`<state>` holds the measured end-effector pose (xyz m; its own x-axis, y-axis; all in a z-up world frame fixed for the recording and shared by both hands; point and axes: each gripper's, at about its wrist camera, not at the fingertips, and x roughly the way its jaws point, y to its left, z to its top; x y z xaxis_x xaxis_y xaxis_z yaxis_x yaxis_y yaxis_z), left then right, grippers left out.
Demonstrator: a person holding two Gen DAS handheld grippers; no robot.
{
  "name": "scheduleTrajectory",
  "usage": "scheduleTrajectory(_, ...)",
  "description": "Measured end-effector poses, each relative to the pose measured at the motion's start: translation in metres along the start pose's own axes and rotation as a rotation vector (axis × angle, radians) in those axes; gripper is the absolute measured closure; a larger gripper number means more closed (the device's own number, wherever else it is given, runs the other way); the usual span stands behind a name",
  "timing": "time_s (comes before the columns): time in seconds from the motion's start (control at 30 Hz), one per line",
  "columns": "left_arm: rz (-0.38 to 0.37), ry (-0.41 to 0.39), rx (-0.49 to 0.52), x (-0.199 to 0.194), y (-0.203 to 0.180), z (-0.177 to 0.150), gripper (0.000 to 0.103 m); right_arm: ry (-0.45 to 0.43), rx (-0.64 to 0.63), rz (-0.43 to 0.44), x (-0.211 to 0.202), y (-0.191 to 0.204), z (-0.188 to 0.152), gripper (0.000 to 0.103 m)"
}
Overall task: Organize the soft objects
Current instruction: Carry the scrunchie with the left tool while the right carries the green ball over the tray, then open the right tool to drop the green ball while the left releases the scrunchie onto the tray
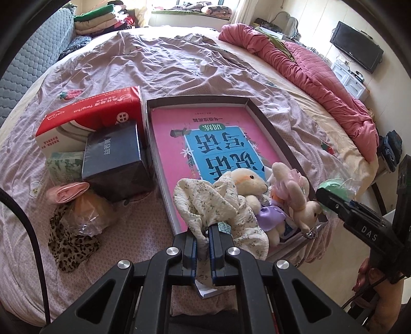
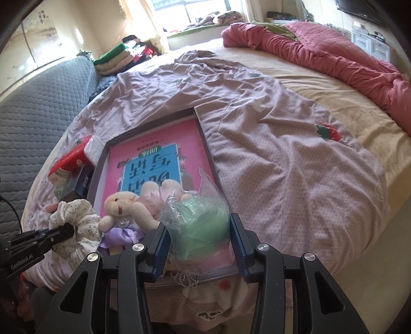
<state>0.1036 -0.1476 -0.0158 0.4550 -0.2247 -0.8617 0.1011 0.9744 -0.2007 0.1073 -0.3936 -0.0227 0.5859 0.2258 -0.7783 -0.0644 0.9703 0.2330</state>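
— Left wrist view: the left gripper (image 1: 203, 237) is clamped on the floral scrunchie (image 1: 205, 203), over the shallow box's (image 1: 267, 120) near edge, seemingly to drop it beside the plush rabbit (image 1: 246, 182).

— And the right gripper (image 2: 197, 244)?

— It squeezes a bagged green soft thing (image 2: 203, 221) above the box's near right corner, likely bound there too.

A wide bed (image 2: 295, 159) under a wrinkled lilac sheet fills the room, with a grey quilted headboard (image 2: 38, 108) at its left. Daylight pours through a far window (image 2: 205, 10). A dark screen (image 1: 357, 50), perhaps a television, hangs on the pale wall.
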Motion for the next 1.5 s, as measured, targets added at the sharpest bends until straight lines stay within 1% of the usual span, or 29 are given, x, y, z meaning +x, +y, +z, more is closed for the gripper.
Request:
scheduleTrajectory(0.37, -0.022, 0.005, -0.016, 0.012, 0.004, 0.005, 0.096, 0.012, -0.003, 0.036, 0.019, 0.009, 0.003, 0.058)
scheduleTrajectory(0.57, -0.023, 0.008, -0.028, 0.016, 0.008, 0.007, 0.096, 0.001, -0.016, 0.071, 0.031, 0.019, 0.011, 0.058)
scheduleTrajectory(0.7, -0.018, 0.001, -0.032, 0.016, 0.011, 0.009, 0.096, -0.001, 0.0, 0.105, 0.042, 0.022, 0.016, 0.058)
scheduleTrajectory(0.8, -0.02, -0.002, -0.04, 0.016, 0.014, 0.011, 0.096, -0.005, 0.009, 0.116, 0.047, 0.021, 0.02, 0.058)
scheduleTrajectory(1.13, -0.025, 0.004, -0.048, 0.019, 0.016, 0.012, 0.095, -0.036, 0.025, 0.095, 0.065, 0.016, 0.037, 0.058)
scheduleTrajectory(1.23, -0.027, 0.007, -0.051, 0.019, 0.017, 0.012, 0.095, -0.033, 0.03, 0.085, 0.071, 0.015, 0.042, 0.058)
scheduleTrajectory(1.33, -0.029, 0.011, -0.054, 0.02, 0.018, 0.012, 0.095, -0.028, 0.008, 0.069, 0.076, 0.019, 0.046, 0.058)
scheduleTrajectory(1.5, -0.033, 0.025, -0.056, 0.025, 0.019, 0.011, 0.095, -0.018, -0.01, 0.072, 0.081, 0.023, 0.048, 0.057)
